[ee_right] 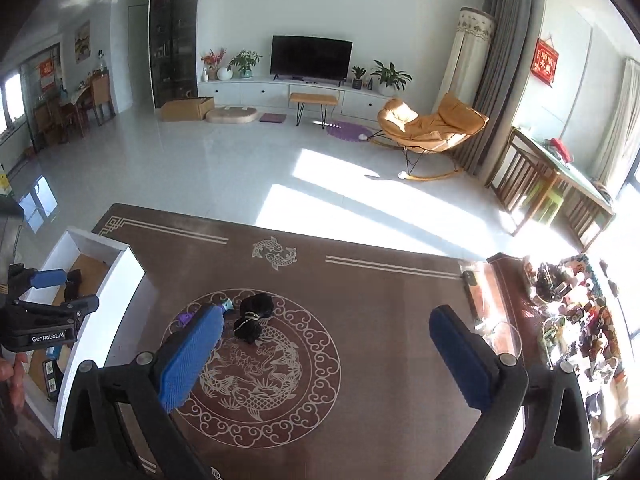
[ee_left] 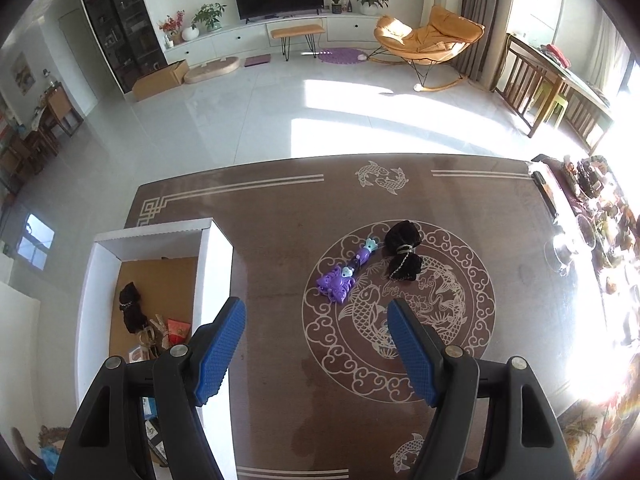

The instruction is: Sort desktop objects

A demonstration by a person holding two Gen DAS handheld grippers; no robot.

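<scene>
A purple toy wand (ee_left: 346,274) with a teal tip lies on the brown patterned table (ee_left: 500,240). A black cloth bundle (ee_left: 403,250) tied with a chain lies just right of it. Both show in the right wrist view, the wand (ee_right: 192,317) partly hidden behind a finger, the bundle (ee_right: 254,317) in full. A white-walled box (ee_left: 214,264) at the table's left holds a black item (ee_left: 131,308), a red packet and other small things. My left gripper (ee_left: 316,312) is open and empty, above the table near the box. My right gripper (ee_right: 326,328) is open and empty above the table.
Cluttered items and glassware (ee_left: 592,220) crowd the table's right edge. The left gripper's body (ee_right: 44,316) shows over the box (ee_right: 120,292) in the right wrist view. Beyond the table's far edge lies a tiled floor with a TV and a rocking chair.
</scene>
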